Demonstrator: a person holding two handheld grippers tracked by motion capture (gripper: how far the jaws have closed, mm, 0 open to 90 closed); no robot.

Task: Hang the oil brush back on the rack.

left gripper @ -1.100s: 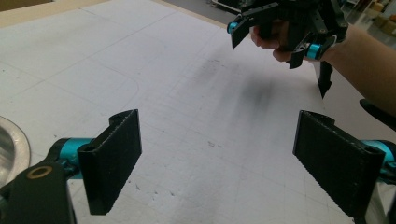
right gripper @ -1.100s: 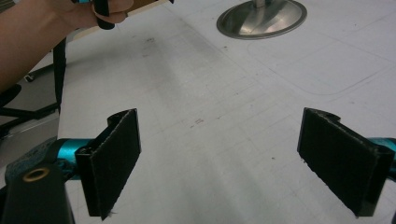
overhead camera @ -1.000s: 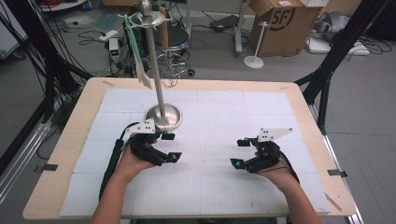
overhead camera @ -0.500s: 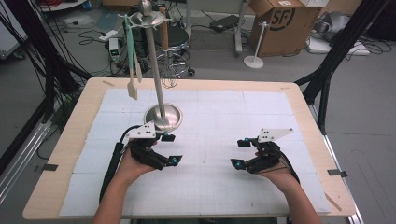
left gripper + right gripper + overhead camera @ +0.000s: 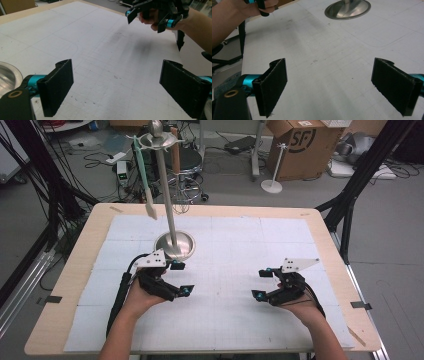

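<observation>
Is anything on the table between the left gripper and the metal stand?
Nothing visible. The left gripper, jaws open and empty, sits just in front of the stand; between them lies bare white mat.

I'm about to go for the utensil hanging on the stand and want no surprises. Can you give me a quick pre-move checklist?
1. Left hand-held gripper open, nothing between the jaws: ok.
2. Right hand-held gripper open and empty: ok.
3. Pale green spatula hanging from the stand's top ring: ok.
4. Stand upright, round base flat on the white mat: ok.
5. Spatula hanging at rest: cannot tell.
</observation>
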